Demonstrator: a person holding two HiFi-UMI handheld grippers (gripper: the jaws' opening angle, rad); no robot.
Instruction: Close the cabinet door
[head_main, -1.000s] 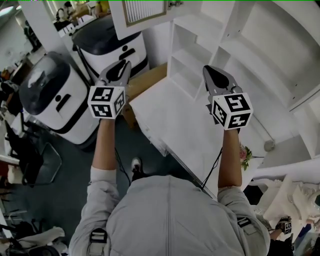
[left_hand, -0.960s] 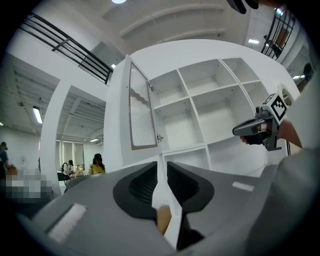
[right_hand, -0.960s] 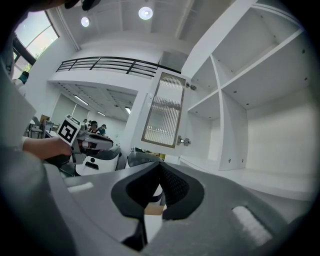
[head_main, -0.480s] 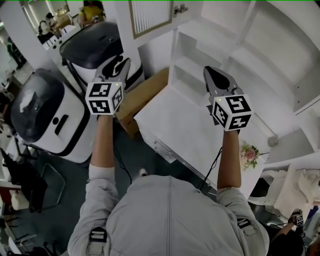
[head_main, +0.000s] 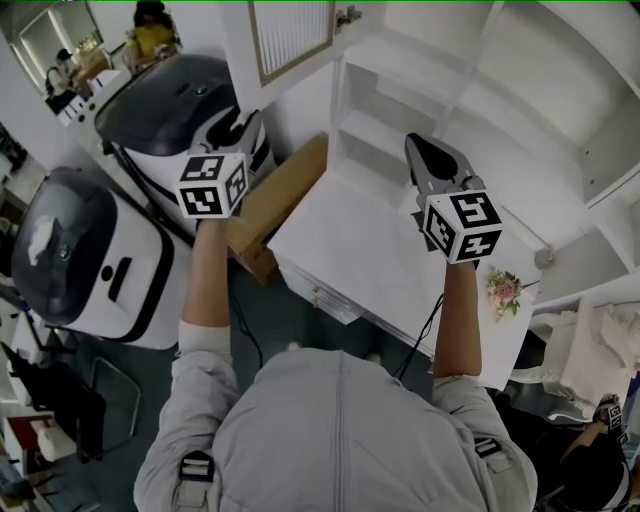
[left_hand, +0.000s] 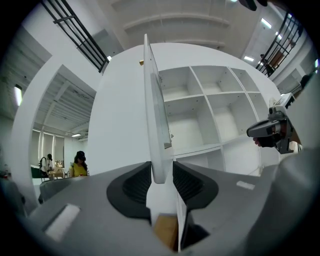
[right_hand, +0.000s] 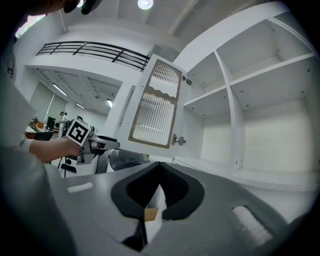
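While the ribbed-glass cabinet door (head_main: 290, 38) stands open, left hand-held gripper (left_hand: 161, 172) just opened empty; right one (right_hand: 160, 170) closed.

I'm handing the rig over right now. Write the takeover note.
Left gripper: jaws have just been opening, now wide, nothing between them. The cabinet door shows edge-on straight ahead, untouched.
Right gripper: shut, empty, facing the cabinet.
Door: swung wide open on its hinges.
Done: nothing to show yet.
Left: push the door closed against the cabinet.
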